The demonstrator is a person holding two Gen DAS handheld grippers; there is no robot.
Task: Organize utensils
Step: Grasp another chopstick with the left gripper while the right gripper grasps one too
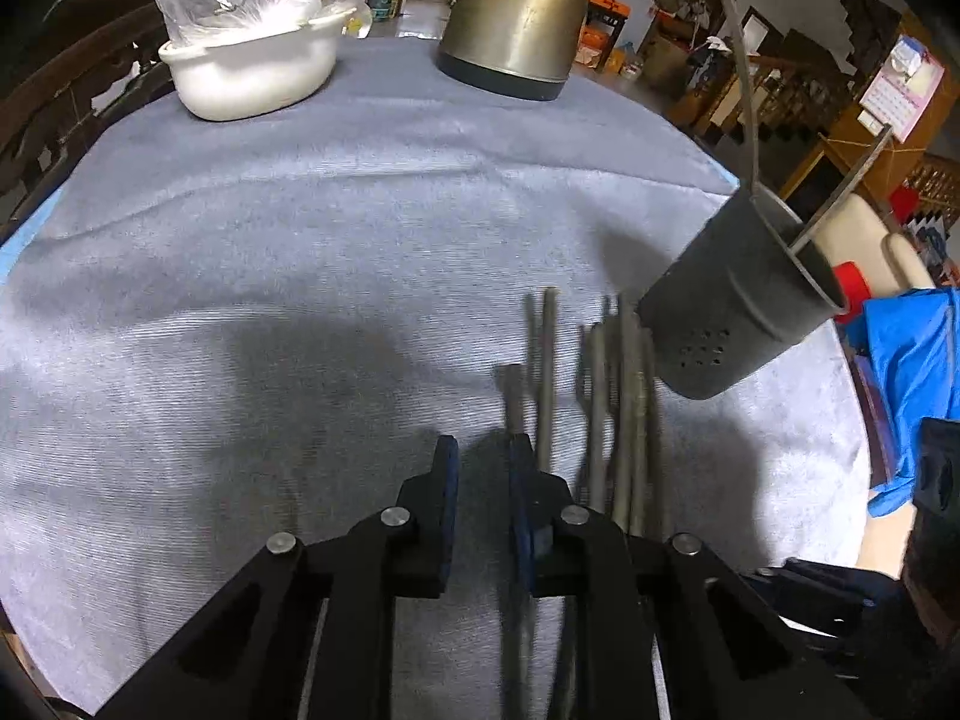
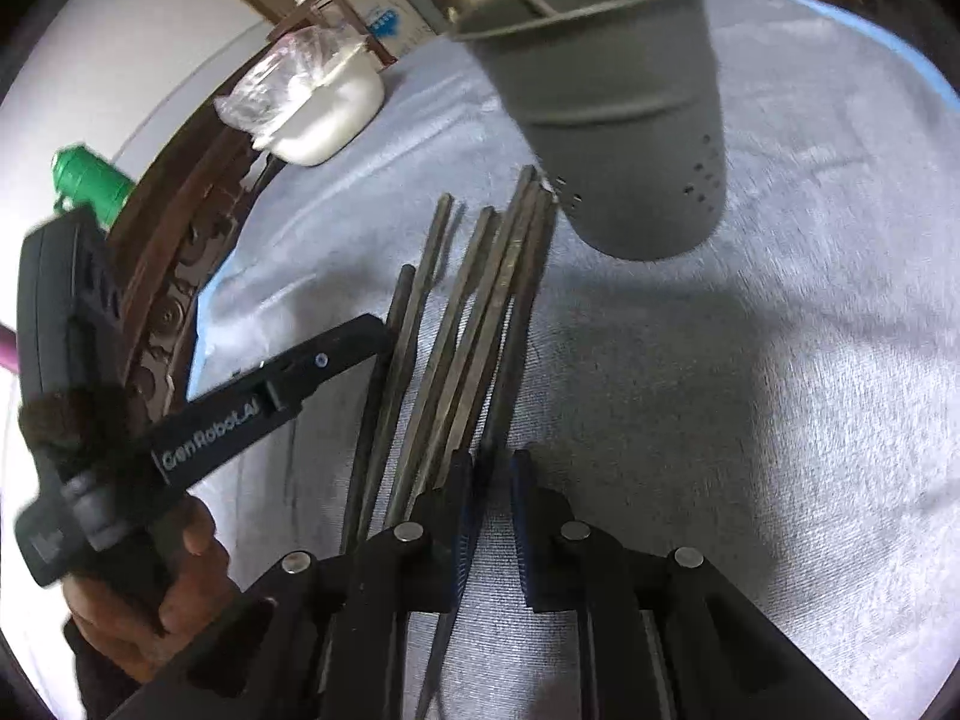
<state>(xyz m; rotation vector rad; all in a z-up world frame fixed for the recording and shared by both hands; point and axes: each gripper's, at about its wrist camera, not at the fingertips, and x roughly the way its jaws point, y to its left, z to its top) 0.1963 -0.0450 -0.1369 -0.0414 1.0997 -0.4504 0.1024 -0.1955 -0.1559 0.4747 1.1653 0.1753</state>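
just grey cloth (image 1: 300, 276) over table

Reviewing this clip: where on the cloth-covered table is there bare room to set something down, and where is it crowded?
Free: the wide cloth stretch between the white bowl, kettle and the near edge. Also the cloth right of the grey holder. Crowded: the chopsticks lying bunched beside the holder.

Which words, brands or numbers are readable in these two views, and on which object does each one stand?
"GenRobot.AI": white letters on the side of the left gripper, seen in the right wrist view.
Wall calendar: its print is too small to read.
Carton behind the white bowl: blue marks, too blurred to read.
Kettle and grey utensil holder: no text visible.
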